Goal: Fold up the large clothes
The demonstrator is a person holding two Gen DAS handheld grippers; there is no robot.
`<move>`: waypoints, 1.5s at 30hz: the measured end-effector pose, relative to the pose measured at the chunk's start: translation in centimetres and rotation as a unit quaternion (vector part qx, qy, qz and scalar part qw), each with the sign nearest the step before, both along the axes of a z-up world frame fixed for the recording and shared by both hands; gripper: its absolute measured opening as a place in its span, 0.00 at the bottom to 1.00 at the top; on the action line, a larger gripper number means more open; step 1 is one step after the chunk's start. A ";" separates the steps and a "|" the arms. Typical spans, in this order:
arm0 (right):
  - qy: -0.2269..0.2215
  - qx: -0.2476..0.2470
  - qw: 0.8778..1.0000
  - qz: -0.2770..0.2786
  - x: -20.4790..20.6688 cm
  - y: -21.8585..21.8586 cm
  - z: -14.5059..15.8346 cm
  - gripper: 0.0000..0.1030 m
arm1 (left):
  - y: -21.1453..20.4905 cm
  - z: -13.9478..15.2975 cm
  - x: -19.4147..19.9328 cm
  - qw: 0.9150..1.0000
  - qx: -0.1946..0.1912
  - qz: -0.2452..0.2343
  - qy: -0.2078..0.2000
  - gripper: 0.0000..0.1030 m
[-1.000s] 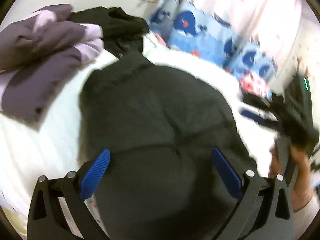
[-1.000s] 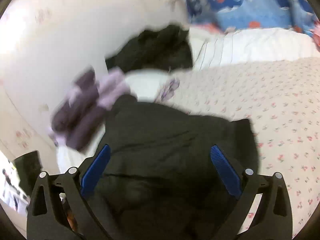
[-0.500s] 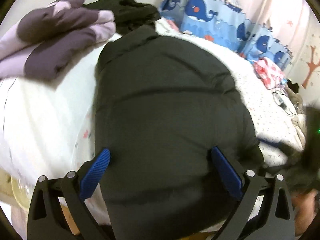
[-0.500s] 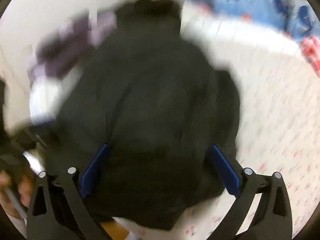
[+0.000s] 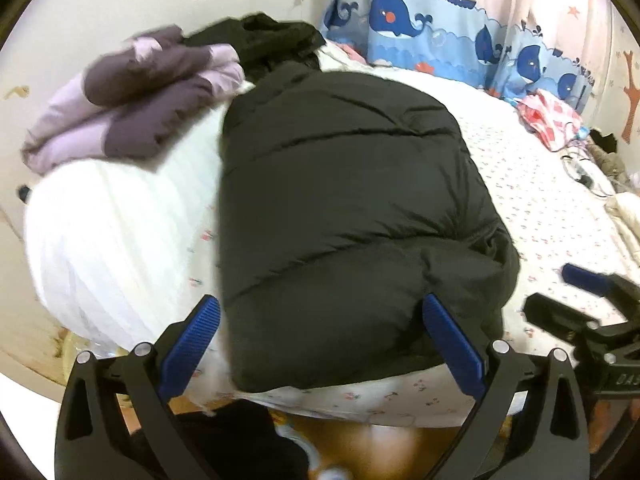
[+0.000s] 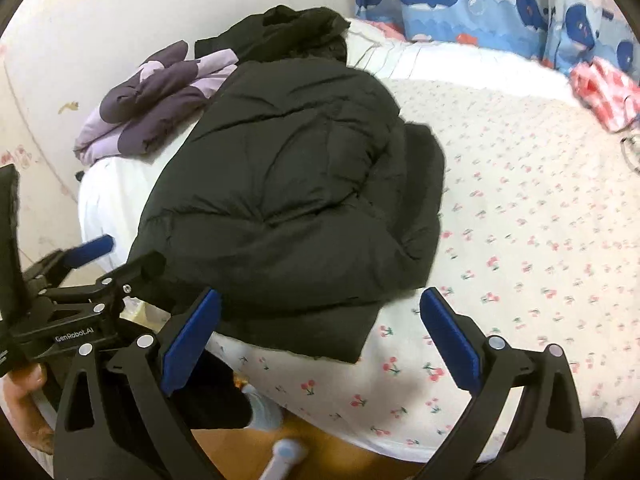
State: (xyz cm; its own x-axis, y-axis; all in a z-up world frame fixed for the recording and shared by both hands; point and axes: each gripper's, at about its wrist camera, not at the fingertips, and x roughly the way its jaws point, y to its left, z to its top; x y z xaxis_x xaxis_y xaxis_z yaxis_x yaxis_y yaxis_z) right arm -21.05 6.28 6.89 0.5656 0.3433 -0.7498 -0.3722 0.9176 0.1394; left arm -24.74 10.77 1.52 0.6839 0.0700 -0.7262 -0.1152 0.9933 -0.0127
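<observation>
1. Lying folded on the near edge of the bed (image 6: 540,208), the black puffer jacket (image 6: 288,184) rests on the cherry-print sheet, quilted panels up
2. Left gripper (image 5: 320,344) hovers at the jacket's near hem, jaws spread wide, holding nothing; the blue pads (image 5: 192,340) flank the fabric without clamping it
3. Right gripper (image 6: 316,340) sits over the jacket's near right corner, jaws likewise wide apart and empty
4. Purple folded garment (image 6: 156,96) and another black garment (image 6: 280,28) lie at the far left, beyond the jacket
5. Whale-print curtain (image 5: 440,28) hangs behind the bed
</observation>
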 end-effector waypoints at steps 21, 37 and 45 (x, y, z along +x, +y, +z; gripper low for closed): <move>-0.003 -0.047 0.999 -0.028 -2.5 0.1 4.1 0.93 | 0.9 2.3 -4.2 0.999 -0.020 0.027 0.013 0.94; 0.022 -0.074 0.997 -0.022 -2.7 0.7 2.7 0.93 | 0.1 1.4 -4.5 0.995 -0.059 0.019 0.074 0.94; 0.025 -0.073 0.997 -0.022 -2.8 0.5 2.6 0.93 | -0.1 1.3 -4.3 0.996 -0.037 0.019 0.077 0.94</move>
State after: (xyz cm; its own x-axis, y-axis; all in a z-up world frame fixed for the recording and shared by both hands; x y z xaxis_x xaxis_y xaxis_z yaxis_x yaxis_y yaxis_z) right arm -23.84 6.81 9.49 0.5392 0.2032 -0.8173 -0.3267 0.9449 0.0194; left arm -29.04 10.63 2.87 0.5624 0.0363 -0.8261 -0.1593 0.9851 -0.0652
